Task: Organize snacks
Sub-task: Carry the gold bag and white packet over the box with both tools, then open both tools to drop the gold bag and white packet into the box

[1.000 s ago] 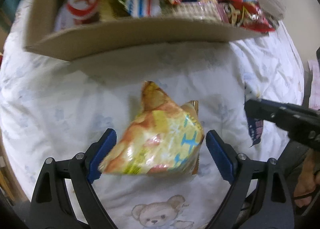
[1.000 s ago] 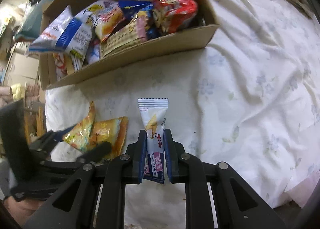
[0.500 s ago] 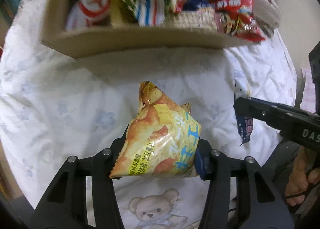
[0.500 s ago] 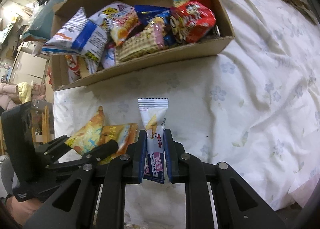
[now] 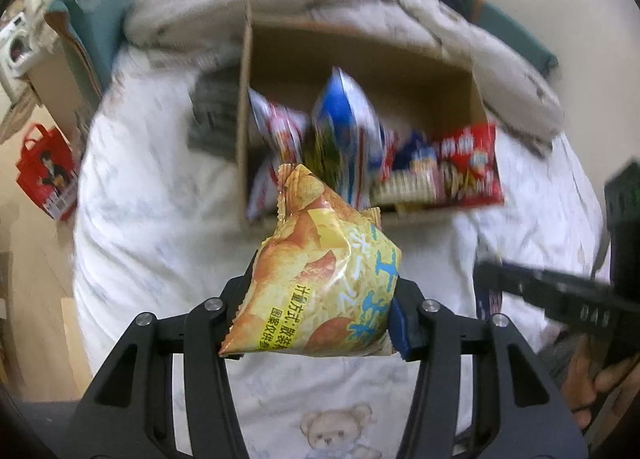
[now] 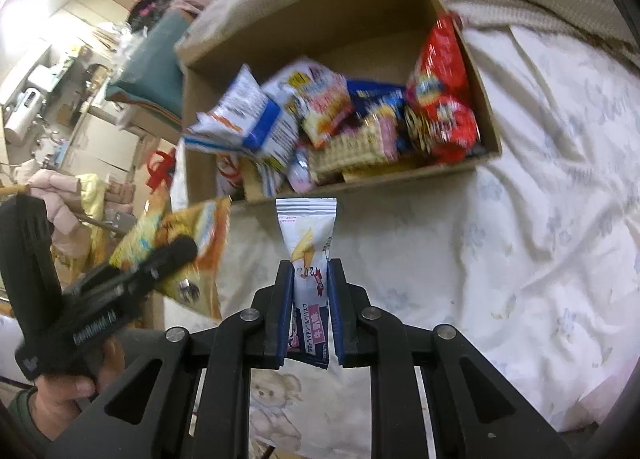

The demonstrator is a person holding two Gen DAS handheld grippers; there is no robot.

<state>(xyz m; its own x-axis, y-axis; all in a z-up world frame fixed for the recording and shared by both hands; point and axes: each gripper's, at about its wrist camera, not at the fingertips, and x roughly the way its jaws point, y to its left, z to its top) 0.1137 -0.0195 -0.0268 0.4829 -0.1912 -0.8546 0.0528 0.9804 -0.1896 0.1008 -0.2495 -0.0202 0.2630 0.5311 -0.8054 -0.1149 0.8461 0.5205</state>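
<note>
Your left gripper (image 5: 318, 309) is clenched on a yellow chip bag (image 5: 320, 279), which fills the lower centre of the left wrist frame. The bag stands clear of the white floral bedsheet (image 5: 152, 227) below it, and its crimped top edge points toward the cardboard box (image 5: 242, 119) in the upper centre of the frame. Motion blur softens the box and everything beyond it.

Your right gripper (image 6: 308, 309) is clamped on a narrow white snack packet (image 6: 308, 243), held upright at the centre of the right wrist frame. The packet's top edge sits just below the near wall of the cardboard box (image 6: 404, 175) in the picture.

The box rests on the bedsheet and holds a loose pile of snacks: a blue-and-white bag (image 6: 256, 127) at the left, a wafer pack (image 6: 352, 151) in the middle and a red bag (image 6: 444, 99) leaning against the right wall.

In the right wrist frame, the left gripper (image 6: 160, 259) and its chip bag (image 6: 180, 243) appear at the lower left, beside the box's left corner. A teddy-bear print (image 5: 332, 429) marks the sheet at the bottom centre.
</note>
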